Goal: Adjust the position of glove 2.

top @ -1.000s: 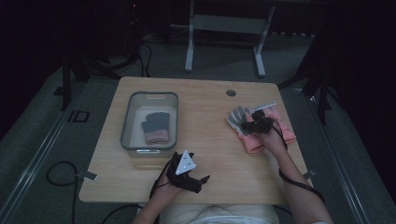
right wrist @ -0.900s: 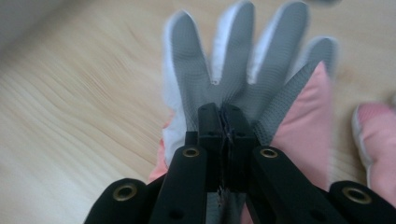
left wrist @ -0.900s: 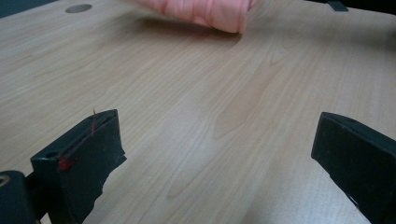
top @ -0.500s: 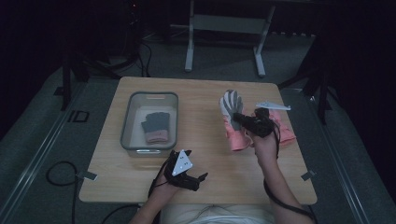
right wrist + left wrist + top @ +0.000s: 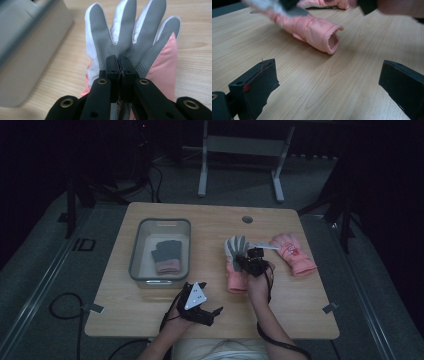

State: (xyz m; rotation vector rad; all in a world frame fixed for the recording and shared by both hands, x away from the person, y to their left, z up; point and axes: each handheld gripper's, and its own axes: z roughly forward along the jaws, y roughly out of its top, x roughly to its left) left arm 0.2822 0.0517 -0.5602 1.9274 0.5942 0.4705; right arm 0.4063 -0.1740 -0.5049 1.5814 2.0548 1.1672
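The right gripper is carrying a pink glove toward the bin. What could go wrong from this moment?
1. The right gripper pinches only a small fold of the pink glove's grey palm, so it might slip out.
2. The cuff hangs low near the table and may drag or catch on the rim of the clear bin.
3. The bin already holds a grey knit glove, so the new glove could land on the rim.
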